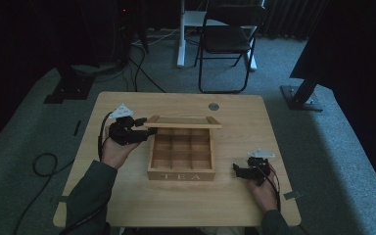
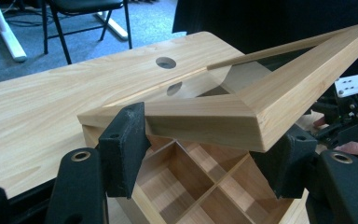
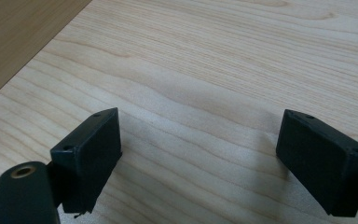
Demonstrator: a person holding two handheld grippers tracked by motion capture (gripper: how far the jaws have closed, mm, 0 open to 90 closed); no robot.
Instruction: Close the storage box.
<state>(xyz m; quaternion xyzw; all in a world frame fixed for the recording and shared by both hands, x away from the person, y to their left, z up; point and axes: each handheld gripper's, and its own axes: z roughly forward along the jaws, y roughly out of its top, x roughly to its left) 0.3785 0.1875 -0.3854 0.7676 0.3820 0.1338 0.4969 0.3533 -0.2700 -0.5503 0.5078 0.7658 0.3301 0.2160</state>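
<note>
A wooden tea box [image 1: 181,175] with several bare compartments [image 2: 200,186] stands in the middle of the table, its framed lid [image 1: 183,121] raised at a slant over the back. My left gripper [image 1: 144,128] is at the lid's left front corner [image 2: 256,116]. In the left gripper view the corner lies between and just above the parted pads [image 2: 123,144], which do not clamp it. My right gripper [image 1: 236,169] rests low on the table to the right of the box. Its jaws [image 3: 198,154] stand wide open over bare wood.
A round cable hole [image 1: 214,106] sits near the table's far edge. Beyond the table stand a black folding chair [image 1: 227,39], a white desk leg [image 1: 181,34] and dark stand bases. Cables [image 1: 44,164] lie on the carpet at the left.
</note>
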